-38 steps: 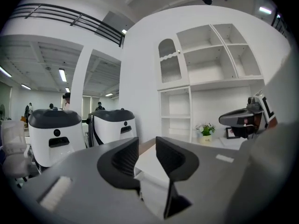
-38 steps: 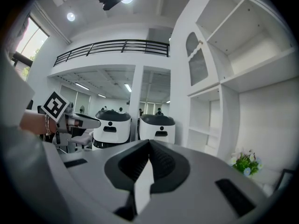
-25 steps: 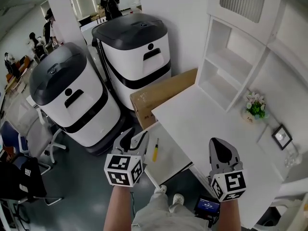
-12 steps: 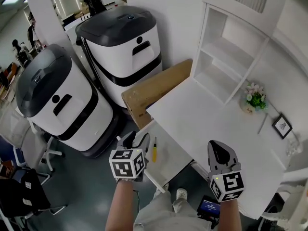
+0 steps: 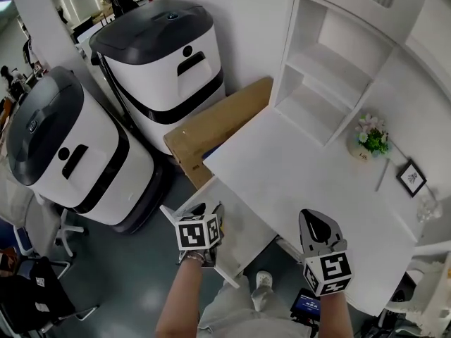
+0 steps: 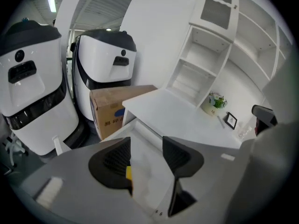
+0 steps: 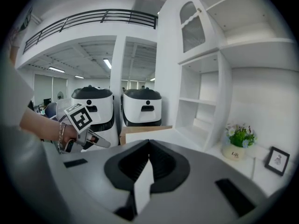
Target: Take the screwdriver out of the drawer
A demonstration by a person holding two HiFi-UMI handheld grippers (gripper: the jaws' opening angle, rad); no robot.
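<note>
The white drawer [image 5: 246, 236] stands pulled out from under the desk [image 5: 296, 167]. In it lies the screwdriver, of which only a bit of yellow handle [image 6: 128, 172] shows beside the left jaw. My left gripper [image 5: 206, 211] hangs low over the drawer's left part, pointing down into it [image 6: 146, 143]. It is open; its jaws have just been opening, and nothing is pressed between them. My right gripper [image 5: 317, 220] hovers above the desk's front edge, its jaws meeting at the tips [image 7: 148, 146], holding nothing.
Left of the desk a cardboard box [image 5: 211, 129] leans beside two large white-and-black machines [image 5: 162, 55] [image 5: 56, 146]. A white shelf unit [image 5: 317, 83], a small flower pot [image 5: 366, 139] and a picture frame [image 5: 411, 178] stand at the desk's back.
My left gripper has dropped from above the floor-side edge down to the open drawer and tilted downward, and its jaws have spread. The right gripper has sunk a little.
</note>
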